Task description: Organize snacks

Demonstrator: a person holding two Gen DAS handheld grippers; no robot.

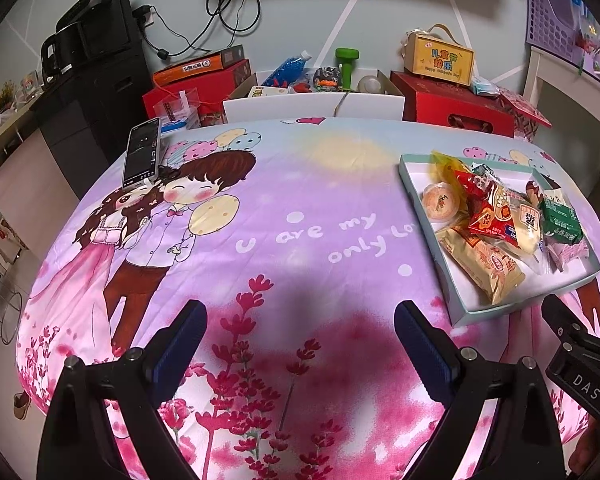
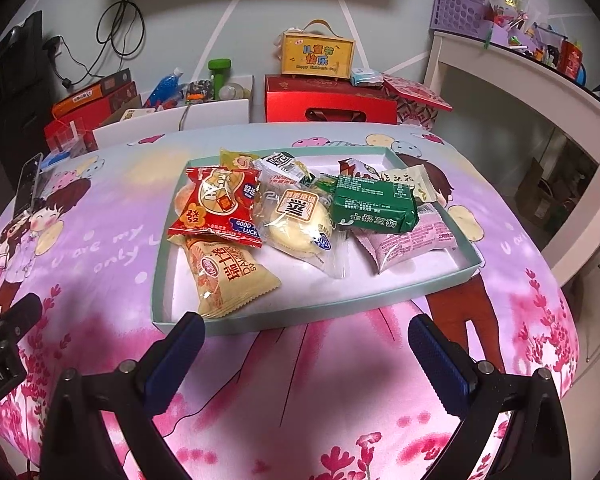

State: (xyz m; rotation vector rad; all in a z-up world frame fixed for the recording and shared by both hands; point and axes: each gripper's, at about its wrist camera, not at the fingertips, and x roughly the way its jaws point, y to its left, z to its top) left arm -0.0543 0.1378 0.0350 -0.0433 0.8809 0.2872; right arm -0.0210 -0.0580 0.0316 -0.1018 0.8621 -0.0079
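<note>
A shallow pale-teal tray (image 2: 300, 316) (image 1: 496, 312) lies on the pink cartoon-print cloth and holds several wrapped snacks. Among them are a red packet (image 2: 216, 208) (image 1: 488, 216), a tan roll packet (image 2: 228, 276) (image 1: 484, 268), a clear-wrapped yellow cake (image 2: 300, 228), a green packet (image 2: 374, 204) (image 1: 560, 216) and a pink packet (image 2: 408, 240). My right gripper (image 2: 304, 336) is open just in front of the tray's near rim, holding nothing. My left gripper (image 1: 300, 324) is open over bare cloth, left of the tray. The right gripper's fingers (image 1: 568, 328) show at the left wrist view's right edge.
A phone (image 1: 142, 154) stands propped at the table's far left. Behind the table are red gift boxes (image 2: 328, 100), a yellow handled box (image 2: 318, 54), a white carton with bottles (image 1: 312, 100) and a green dumbbell (image 1: 346, 64). A white desk (image 2: 520, 68) stands at the right.
</note>
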